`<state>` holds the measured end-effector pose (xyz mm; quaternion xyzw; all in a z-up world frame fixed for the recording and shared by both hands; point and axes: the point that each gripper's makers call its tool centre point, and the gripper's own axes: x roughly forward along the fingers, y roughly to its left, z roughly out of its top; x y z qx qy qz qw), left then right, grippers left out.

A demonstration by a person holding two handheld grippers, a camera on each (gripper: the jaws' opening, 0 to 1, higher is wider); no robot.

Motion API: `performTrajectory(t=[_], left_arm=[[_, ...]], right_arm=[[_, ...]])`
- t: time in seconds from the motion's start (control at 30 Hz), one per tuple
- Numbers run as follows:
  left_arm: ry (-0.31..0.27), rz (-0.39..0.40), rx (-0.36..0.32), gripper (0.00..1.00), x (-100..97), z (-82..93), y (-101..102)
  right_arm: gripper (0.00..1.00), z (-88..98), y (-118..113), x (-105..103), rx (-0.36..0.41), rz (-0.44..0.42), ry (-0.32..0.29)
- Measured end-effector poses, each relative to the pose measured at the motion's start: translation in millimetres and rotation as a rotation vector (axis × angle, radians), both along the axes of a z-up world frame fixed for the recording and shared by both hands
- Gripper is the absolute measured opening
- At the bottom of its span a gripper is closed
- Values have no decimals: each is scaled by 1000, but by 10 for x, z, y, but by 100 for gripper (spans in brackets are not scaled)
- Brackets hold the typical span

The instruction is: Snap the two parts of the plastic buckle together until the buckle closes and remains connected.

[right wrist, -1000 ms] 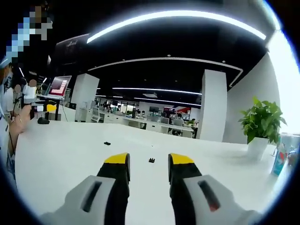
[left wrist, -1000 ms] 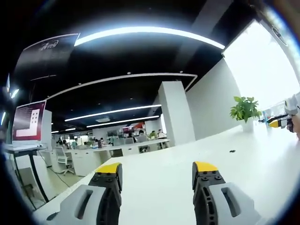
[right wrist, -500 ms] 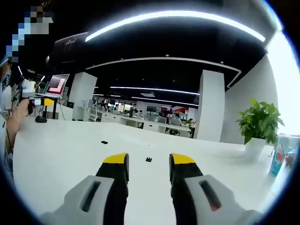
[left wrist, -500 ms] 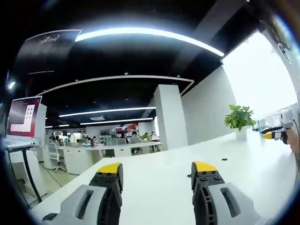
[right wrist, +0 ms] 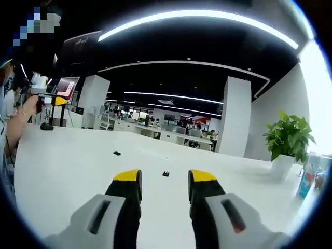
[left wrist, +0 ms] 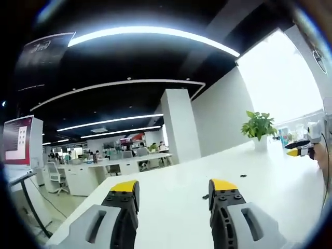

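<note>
Two small black buckle parts lie apart on the white table. In the right gripper view one part sits just beyond the gap of my right gripper, and the other part lies farther off to the left. My right gripper is open and holds nothing. In the left gripper view one part shows beside the right jaw of my open left gripper, and the other part lies farther back. Both grippers hover above the table, away from the parts.
A potted plant stands at the table's far right, with a bottle near it. The other gripper, held in a hand, enters the right gripper view from the left. Office desks and a screen lie beyond the table edge.
The left gripper's camera has swung, so the plant and pillar slid left and a buckle part came into sight by its right jaw. The right view barely shifted. Both grippers stayed open.
</note>
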<state>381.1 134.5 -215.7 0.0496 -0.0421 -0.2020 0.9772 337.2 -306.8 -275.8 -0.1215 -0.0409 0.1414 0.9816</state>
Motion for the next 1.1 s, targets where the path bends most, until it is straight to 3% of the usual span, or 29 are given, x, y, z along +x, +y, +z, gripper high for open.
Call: performTrajectory(t=[0.53,1.1], left_arm=[[57,-28,59,55,111,-1,-161],[110,-69,141,57,378,80,-299]], right_arm=[[35,11,62,-48,-22,25,-6],[34,-63,32,11,-33,14,29]])
